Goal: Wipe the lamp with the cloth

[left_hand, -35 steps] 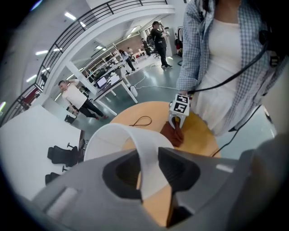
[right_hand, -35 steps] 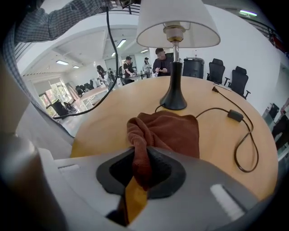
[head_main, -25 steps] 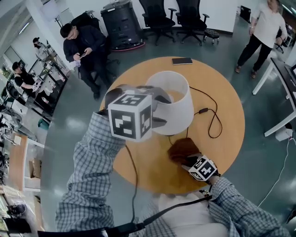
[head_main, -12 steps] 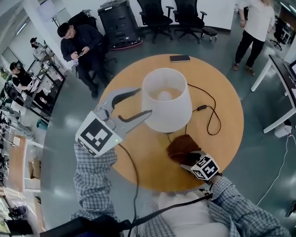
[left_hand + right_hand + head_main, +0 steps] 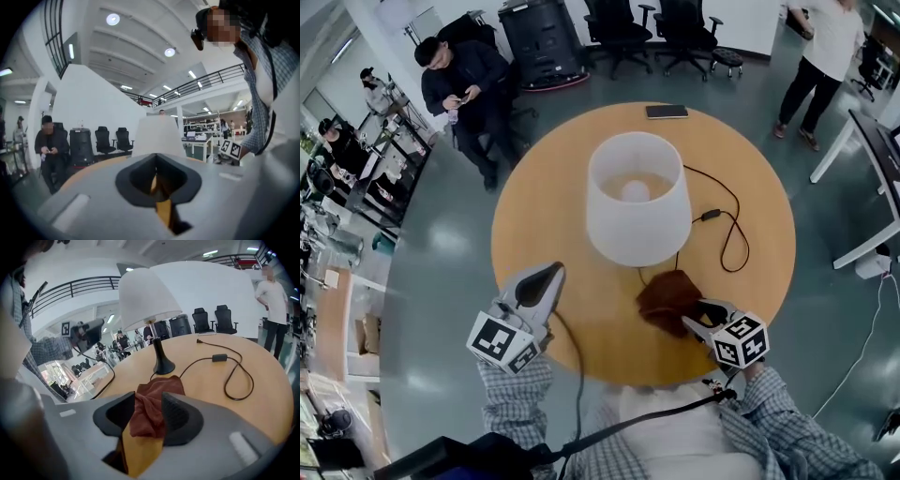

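Observation:
The lamp (image 5: 636, 199), white shade on a black stem, stands mid-table. My left gripper (image 5: 551, 274) hovers over the table's near left part, well short of the lamp, shut on nothing. Seen from the left gripper (image 5: 157, 180), the shade (image 5: 157, 135) stands straight ahead beyond the jaws. The brown cloth (image 5: 667, 296) lies bunched on the table in front of the lamp base (image 5: 163, 365). My right gripper (image 5: 701, 315) is at the cloth's near right edge. In the right gripper view a fold of cloth (image 5: 151, 401) fills the gap between the closing jaws of the right gripper (image 5: 149, 416).
The lamp's black cord (image 5: 727, 239) with its switch loops across the round wooden table (image 5: 534, 211) to the right. A phone (image 5: 667, 112) lies at the far edge. A seated person (image 5: 464, 80), office chairs (image 5: 619, 28) and a standing person (image 5: 820, 56) are beyond the table.
My left gripper drew back from the lamp shade to the table's near left part, rolled over and shut its open jaws. The right gripper shifted slightly right at the cloth.

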`<state>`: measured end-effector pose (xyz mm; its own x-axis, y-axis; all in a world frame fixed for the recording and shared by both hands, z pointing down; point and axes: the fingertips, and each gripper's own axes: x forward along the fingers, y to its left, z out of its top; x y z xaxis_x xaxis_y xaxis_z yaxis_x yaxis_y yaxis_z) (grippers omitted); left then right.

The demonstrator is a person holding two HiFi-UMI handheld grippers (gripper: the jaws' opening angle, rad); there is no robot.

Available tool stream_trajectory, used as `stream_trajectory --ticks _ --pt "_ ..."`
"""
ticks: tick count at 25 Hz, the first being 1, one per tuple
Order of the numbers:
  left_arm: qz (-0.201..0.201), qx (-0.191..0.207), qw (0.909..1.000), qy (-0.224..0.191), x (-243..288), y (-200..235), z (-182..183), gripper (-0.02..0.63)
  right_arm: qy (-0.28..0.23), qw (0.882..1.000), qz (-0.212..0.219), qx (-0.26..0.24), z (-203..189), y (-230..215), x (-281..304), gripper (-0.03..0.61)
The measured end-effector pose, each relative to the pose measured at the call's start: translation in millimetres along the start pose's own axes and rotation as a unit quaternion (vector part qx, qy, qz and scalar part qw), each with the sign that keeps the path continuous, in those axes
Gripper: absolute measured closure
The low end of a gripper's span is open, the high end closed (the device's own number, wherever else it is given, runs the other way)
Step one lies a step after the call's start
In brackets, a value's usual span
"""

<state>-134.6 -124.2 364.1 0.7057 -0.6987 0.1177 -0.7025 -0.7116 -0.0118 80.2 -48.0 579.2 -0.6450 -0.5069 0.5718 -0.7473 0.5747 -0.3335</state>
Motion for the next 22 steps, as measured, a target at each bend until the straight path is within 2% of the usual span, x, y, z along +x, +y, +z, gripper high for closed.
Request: stream_trajectory --ticks 4,7,9,11,15,22 --pt "-0.011 -0.066 0.9973 0.028 17 -38 -67 0.609 -0.06 0.998 -0.025 0.019 29 1 -7 0.495" --pt "-0.027 -0.092 0.9937 0.057 35 -71 -102 0.609 -0.085 0.996 -0.034 0.021 47 6 -5 0.561" --pt "-0.038 -0.106 0.9913 0.069 50 -88 -116 0.609 -0.094 0.995 -0.029 0.023 55 10 -1 0.574" --pt "-0.055 -0.107 0.9895 0.08 63 -104 -125 0.609 -0.099 0.995 -0.021 0.027 61 14 5 0.574" --pt "-0.091 -0.072 0.9869 0.112 78 -125 -138 0.609 -0.107 0.994 -0.008 0.034 70 21 21 0.574" --pt "-0.107 -0.072 0.9842 0.121 82 -137 -142 0.609 -0.102 0.995 0.012 0.018 74 35 32 0.574"
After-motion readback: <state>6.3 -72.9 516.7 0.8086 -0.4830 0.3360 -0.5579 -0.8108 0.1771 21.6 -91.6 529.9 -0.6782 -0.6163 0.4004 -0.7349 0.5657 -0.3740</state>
